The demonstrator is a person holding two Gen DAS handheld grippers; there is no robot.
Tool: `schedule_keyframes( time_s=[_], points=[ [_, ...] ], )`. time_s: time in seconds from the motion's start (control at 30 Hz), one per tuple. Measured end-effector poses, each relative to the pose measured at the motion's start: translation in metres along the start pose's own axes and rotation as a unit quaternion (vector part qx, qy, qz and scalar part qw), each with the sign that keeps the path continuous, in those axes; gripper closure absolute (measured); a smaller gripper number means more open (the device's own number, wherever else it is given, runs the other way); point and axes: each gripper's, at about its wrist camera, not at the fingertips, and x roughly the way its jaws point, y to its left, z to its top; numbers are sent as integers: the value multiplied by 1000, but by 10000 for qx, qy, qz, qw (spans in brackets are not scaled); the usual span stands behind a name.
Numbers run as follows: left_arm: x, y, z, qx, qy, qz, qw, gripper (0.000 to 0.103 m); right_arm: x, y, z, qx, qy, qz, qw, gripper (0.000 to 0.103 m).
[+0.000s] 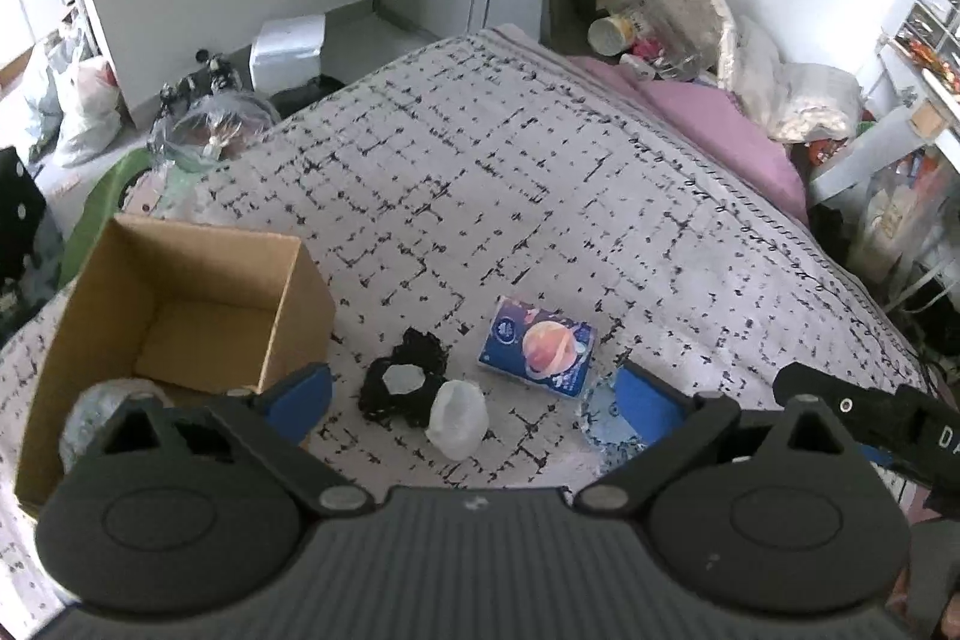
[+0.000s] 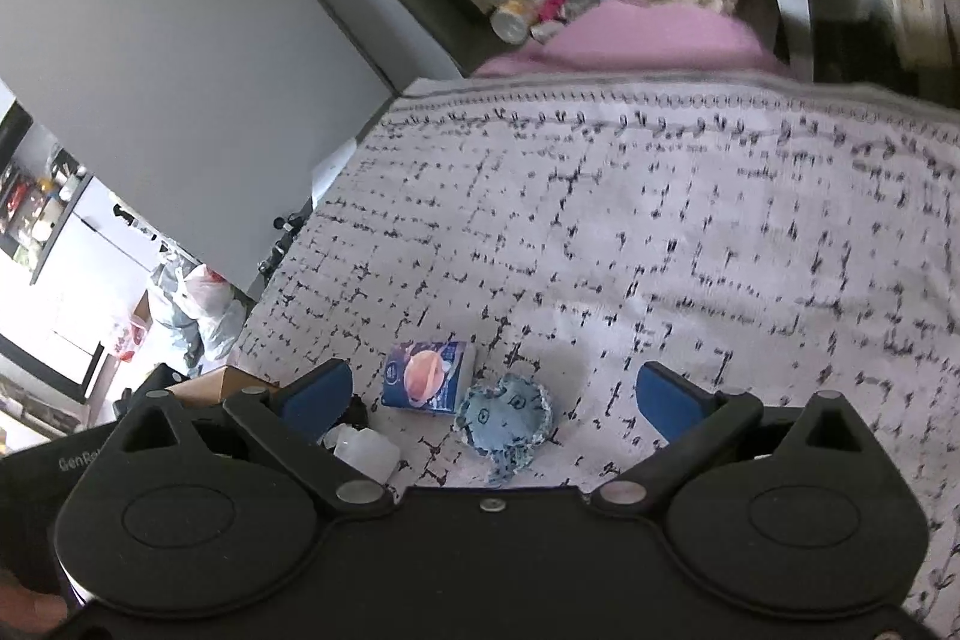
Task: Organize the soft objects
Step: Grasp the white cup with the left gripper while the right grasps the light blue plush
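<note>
An open cardboard box stands on the bed at the left, with a grey bundle at its near corner. On the bedspread lie a black scrunchie, a white squishy lump, a blue tissue pack and a light blue crocheted piece. My left gripper is open above the scrunchie and lump. My right gripper is open above the crocheted piece, with the tissue pack and white lump to its left. The right gripper's body shows in the left wrist view.
A patterned bedspread covers the bed. A pink pillow, bottles and white bags crowd the head end. Bags and clutter sit on the floor at the left. Shelves stand at the right.
</note>
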Motion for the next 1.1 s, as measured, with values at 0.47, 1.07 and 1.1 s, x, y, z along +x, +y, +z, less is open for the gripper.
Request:
schedule_keyframes(
  time_s=[0.47, 1.07, 1.1],
  points=[
    [57, 2, -11, -215, 678, -11, 9975, 33, 53, -5, -12, 440, 441, -82, 9980, 21],
    [105, 6, -20, -373, 1097, 161, 9931, 71, 97, -2, -24, 93, 775, -447, 9959, 33],
    [107, 6, -21, -377, 1108, 137, 9930, 72, 98, -2, -25, 91, 743, -457, 9961, 32]
  ],
)
